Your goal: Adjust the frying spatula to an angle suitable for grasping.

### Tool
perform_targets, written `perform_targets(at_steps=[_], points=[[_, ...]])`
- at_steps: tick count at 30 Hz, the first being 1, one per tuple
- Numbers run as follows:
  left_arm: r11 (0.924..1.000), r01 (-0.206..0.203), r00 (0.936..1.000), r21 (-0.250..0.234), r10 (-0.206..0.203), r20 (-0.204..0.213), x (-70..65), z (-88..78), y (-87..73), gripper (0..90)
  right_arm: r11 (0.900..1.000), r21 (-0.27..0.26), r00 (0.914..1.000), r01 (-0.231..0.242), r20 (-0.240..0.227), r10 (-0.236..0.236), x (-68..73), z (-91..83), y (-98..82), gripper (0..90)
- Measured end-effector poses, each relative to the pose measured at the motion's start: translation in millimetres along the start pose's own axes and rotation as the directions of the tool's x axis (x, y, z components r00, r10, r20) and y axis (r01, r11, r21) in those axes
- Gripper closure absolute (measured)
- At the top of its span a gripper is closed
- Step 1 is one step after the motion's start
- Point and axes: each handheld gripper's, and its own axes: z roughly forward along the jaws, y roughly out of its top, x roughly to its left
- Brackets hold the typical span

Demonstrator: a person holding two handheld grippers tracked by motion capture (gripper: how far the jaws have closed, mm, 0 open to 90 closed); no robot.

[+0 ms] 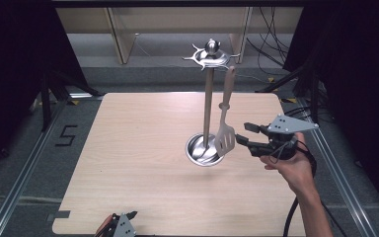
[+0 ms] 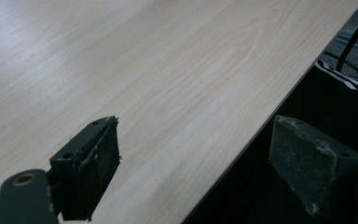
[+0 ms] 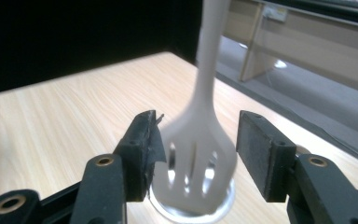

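That slotted spatula hangs off the utensil stand, blade just above the stand's base. Looks light, stiff plastic, bit swingy. Right gripper half open beside the blade, not pinching; I'd grab the neck. Left gripper open wide, idle.

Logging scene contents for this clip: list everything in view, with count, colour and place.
slotted spatula: 1, off-white, hanging from the stand's top ring, blade low by the base, between the right gripper's open jaws.
utensil stand: 1, silver metal, upright pole with round dish base, right of table centre.
table: 1, light wood, centre of the high view.
frame rails: 2, grey metal, on the floor along the table's left and right sides.
cables: several, black, floor behind the table at right.
left gripper: 1, black, jaws open, over the table's near edge.
right gripper: 1, black, jaws open, beside the spatula blade.
hand: 1, holding the right gripper.
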Motion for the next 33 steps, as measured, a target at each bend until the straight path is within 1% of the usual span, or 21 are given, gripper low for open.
perform_targets(at_steps=[3,7,8,9,11,12,13,14,15,18,19,21,23,25,26,27,28,29,30,32,33], points=[[1.0000,0.006,1.0000,0.000,-0.006,-0.007,-0.1,-0.2,0.0,15.3,0.999,0.032,0.9997,-0.022,-0.008,0.022,-0.4,-1.4,-9.9,47.5],[0.9999,-0.012,0.9999,0.008,0.012,-0.007,2.4,-1.5,0.5,15.3,0.996,0.090,0.9999,-0.007,-0.015,0.008,-1.4,-0.9,-18.0,42.2],[0.9999,-0.005,1.0000,0.009,0.005,-0.003,2.1,-1.8,0.5,15.3,0.996,0.083,0.9995,-0.031,-0.004,0.031,0.2,0.0,-20.2,41.3],[0.9996,-0.028,0.9996,0.003,0.028,-0.008,3.3,-1.7,1.0,15.3,0.996,0.087,1.0000,-0.009,-0.003,0.010,-2.0,-0.3,-21.0,40.9],[0.9999,-0.014,0.9998,0.004,0.015,-0.017,2.5,-1.9,0.8,15.3,0.995,0.089,0.9990,-0.045,0.000,0.045,0.5,-0.9,-23.7,40.5],[0.9999,-0.017,0.9997,0.003,0.017,-0.016,2.5,-2.0,0.9,15.3,0.996,0.086,0.9993,-0.037,-0.002,0.037,-0.4,-1.2,-24.7,40.5],[0.9999,0.012,0.9999,-0.008,-0.012,-0.008,0.7,-1.5,0.5,15.3,0.992,0.109,0.9982,-0.058,-0.010,0.060,1.5,-3.3,-25.4,40.5],[0.9999,0.011,0.9999,0.007,-0.011,0.003,1.6,-2.8,1.0,15.3,0.993,0.105,0.9983,-0.057,-0.008,0.058,1.7,-3.8,-26.7,40.4],[0.9995,0.026,0.9996,-0.019,-0.026,-0.006,0.3,-1.2,0.8,15.3,0.994,0.105,0.9993,-0.034,-0.011,0.035,1.2,-4.5,-27.7,40.3],[1.0000,0.006,1.0000,0.006,-0.006,0.002,2.2,-2.6,1.9,15.3,0.993,0.102,0.9978,-0.066,0.001,0.066,4.9,-5.5,-33.1,40.3],[0.9998,0.009,0.9996,-0.019,-0.009,-0.028,0.6,-0.6,1.3,15.3,0.991,0.116,0.9973,-0.071,-0.007,0.073,4.8,-6.2,-34.4,40.3],[1.0000,-0.004,0.9997,-0.001,0.004,-0.022,1.6,-0.9,2.1,15.3,0.990,0.118,0.9971,-0.076,-0.001,0.076,4.4,-5.2,-38.2,40.2],[0.9994,0.026,0.9996,-0.023,-0.026,-0.010,-0.5,0.5,2.6,15.3,0.991,0.109,0.9970,-0.077,0.003,0.077,4.1,-2.6,-41.7,40.0],[1.0000,-0.004,1.0000,-0.008,0.004,-0.002,1.8,-0.6,3.4,15.3,0.988,0.130,0.9969,-0.077,-0.008,0.078,3.3,-2.7,-43.1,39.2],[1.0000,0.003,1.0000,-0.007,-0.002,0.003,1.7,-0.6,3.4,15.3,0.991,0.121,0.9986,-0.053,-0.001,0.053,2.4,-2.0,-44.2,39.1],[0.9997,0.023,0.9997,0.002,-0.023,0.013,1.1,-1.1,3.3,15.3,0.987,0.138,0.9967,-0.077,-0.014,0.079,4.8,-3.6,-44.6,39.1],[0.9994,0.034,0.9993,-0.007,-0.034,0.017,0.9,-0.9,3.3,15.3,0.991,0.123,0.9981,-0.058,-0.015,0.061,4.0,-3.1,-45.5,39.1],[0.9997,0.023,0.9997,0.000,-0.023,0.006,2.2,-1.3,3.2,15.3,0.994,0.106,0.9988,-0.042,-0.018,0.044,3.6,-2.3,-46.5,39.4],[1.0000,0.004,1.0000,-0.005,-0.004,0.003,3.8,-1.2,3.5,15.3,0.989,0.132,0.9972,-0.070,-0.017,0.073,6.3,-4.1,-47.2,39.5],[0.9998,0.018,0.9998,0.006,-0.018,0.003,3.6,-1.0,3.0,15.3,0.990,0.134,0.9985,-0.049,-0.019,0.052,6.9,-3.7,-49.7,39.5],[1.0000,0.000,1.0000,0.000,0.000,-0.008,4.2,-0.7,3.1,15.3,0.987,0.145,0.9975,-0.064,-0.023,0.068,8.6,-3.8,-51.2,39.4]])
